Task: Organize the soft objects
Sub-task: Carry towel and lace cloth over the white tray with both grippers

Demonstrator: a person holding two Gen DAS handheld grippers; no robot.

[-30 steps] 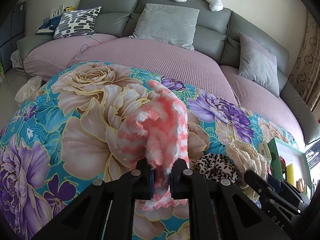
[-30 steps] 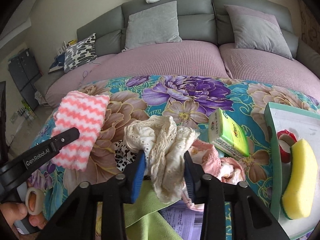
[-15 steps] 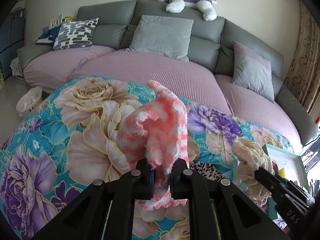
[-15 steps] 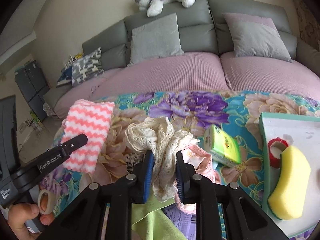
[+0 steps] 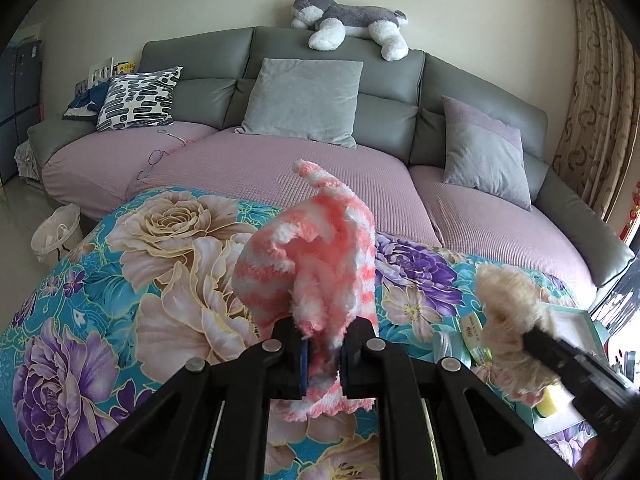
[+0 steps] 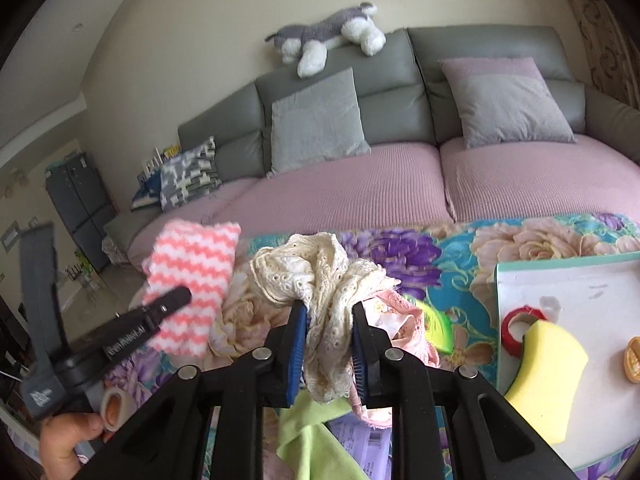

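Right now both hand-held grippers are up off the floral blanket (image 5: pixel 120 280), each with a soft thing pinched in it. The left gripper (image 5: pixel 324 354) is clamped tight on a pink-and-white striped fuzzy cloth (image 5: pixel 316 268), which stands bunched above its jaws with a ragged end hanging below them. The right gripper (image 6: pixel 329 344) has just been closing, and its blue pads now press a cream lace cloth (image 6: pixel 320 276) between them; the lace billows above the jaws and droops beneath.

Seen from the right wrist camera, the striped cloth sits off to the left of the lace, level with it and clear of it, and a hand (image 6: pixel 68 440) grips the left tool's handle low in the corner (a roll of tape sits on one finger). Just beyond and below the right gripper lie a pink frilly garment (image 6: pixel 404 320) and a lime-green cloth (image 6: pixel 308 432). To its right, a white tray (image 6: pixel 580 280) carries a yellow sponge (image 6: pixel 540 372). Farther ahead, a grey sofa (image 5: pixel 400 92) stands with a plush husky (image 5: pixel 348 16) along its back.
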